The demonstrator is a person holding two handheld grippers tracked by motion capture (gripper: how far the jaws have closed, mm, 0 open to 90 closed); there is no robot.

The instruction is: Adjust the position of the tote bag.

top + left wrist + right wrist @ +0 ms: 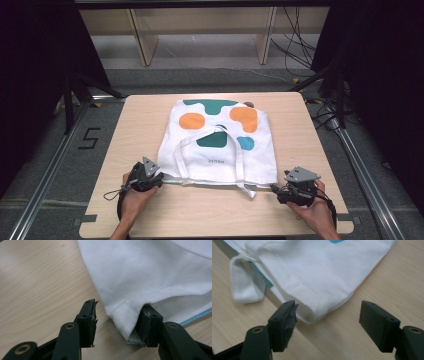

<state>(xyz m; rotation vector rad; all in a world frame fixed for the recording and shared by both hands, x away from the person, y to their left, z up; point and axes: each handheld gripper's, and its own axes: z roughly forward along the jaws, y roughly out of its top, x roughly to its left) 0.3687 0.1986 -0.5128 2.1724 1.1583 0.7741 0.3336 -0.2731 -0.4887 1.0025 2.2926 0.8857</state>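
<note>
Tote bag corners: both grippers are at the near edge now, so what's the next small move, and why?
Probably close both grippers. The left gripper has the tote bag corner between its jaws, one pad touching cloth, the other apart. The right gripper stands wide, its corner just inside the left jaw, so nudging it forward first may help. Neither pinches yet.

Light wood table [150, 125], rounded corners, little notches along near edge. Sits on dark grey floor [105, 125], carpet-ish. Metal rails [47, 175] run along both sides of table, angled toward back. White "5" marking [89, 138] on floor at left. Black curtains [30, 75] hang left and right, pretty dark there. Pale wooden shelf unit [200, 30] at back, legs on lighter floor strip. Bunch of black cables [295, 45] dangling back right. Black stand legs [90, 85] near back left corner. Lighting even, overhead-ish.
</note>
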